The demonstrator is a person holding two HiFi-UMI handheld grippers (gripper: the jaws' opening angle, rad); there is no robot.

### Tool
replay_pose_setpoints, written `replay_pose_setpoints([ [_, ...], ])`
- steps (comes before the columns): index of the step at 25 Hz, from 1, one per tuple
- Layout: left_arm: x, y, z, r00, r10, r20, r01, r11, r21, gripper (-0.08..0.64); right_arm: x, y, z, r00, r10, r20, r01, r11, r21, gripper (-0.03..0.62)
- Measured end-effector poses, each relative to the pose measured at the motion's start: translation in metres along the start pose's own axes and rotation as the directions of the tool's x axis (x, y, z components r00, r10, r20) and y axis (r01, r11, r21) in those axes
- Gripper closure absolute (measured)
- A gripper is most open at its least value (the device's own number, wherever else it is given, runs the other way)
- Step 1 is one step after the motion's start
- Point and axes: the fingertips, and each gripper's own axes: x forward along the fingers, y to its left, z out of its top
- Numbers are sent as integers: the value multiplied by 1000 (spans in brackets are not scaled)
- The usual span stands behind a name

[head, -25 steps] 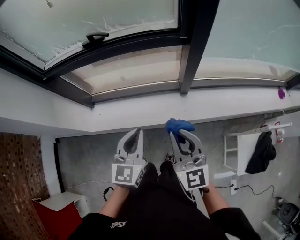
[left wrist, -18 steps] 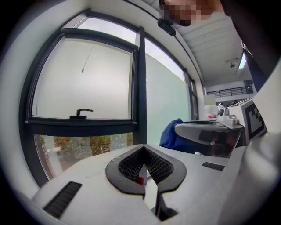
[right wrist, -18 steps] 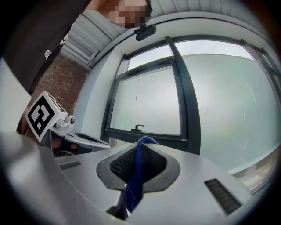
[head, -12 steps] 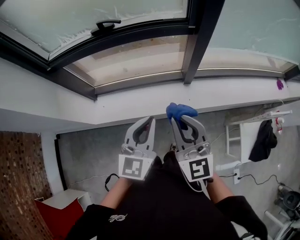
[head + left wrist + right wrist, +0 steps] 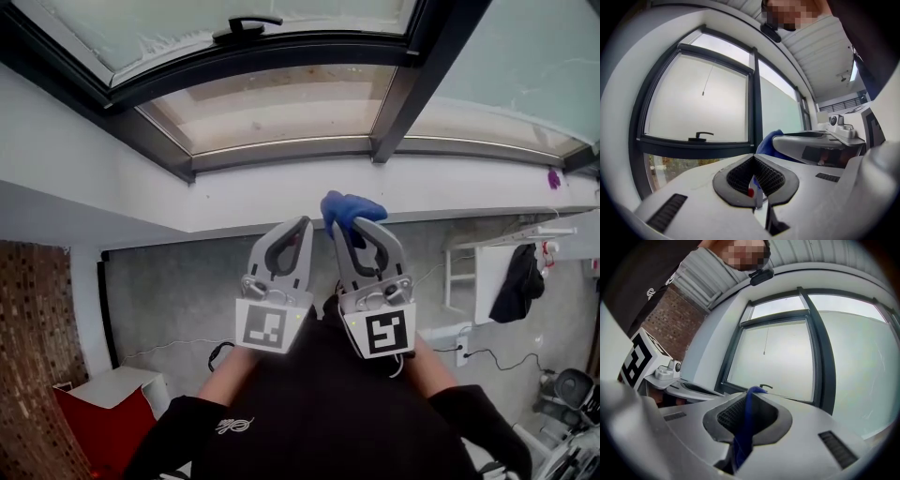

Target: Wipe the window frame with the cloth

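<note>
Cloth (image 5: 350, 207), blue, pinched in right gripper (image 5: 360, 225) pointing at window frame (image 5: 397, 105); left gripper (image 5: 301, 226) alongside, closed, empty.

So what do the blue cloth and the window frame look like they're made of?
The cloth looks like soft matte blue fabric: it bunches in limp folds. The window frame looks like smooth dark-coated metal, slightly glossy; plastic is possible.

Blue cloth (image 5: 352, 208) bunched, pinched in jaws; window frame (image 5: 410, 94) dark.
</note>
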Motion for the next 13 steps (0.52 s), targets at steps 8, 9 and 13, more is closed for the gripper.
replay_pose_setpoints([
  [8, -9, 13, 3, 1000, 14, 9, -14, 1000, -12, 557, 4, 16, 3, 1000, 17, -19, -18, 999, -41, 571],
  [9, -10, 12, 3, 1000, 16, 14, -16, 1000, -14, 557, 3, 17, 3, 1000, 18, -20, -19, 999, -40, 570],
  [13, -16, 9, 2, 1000, 19, 16, -18, 1000, -21, 557, -2, 19, 2, 1000, 15, -23, -15, 999, -29, 570],
])
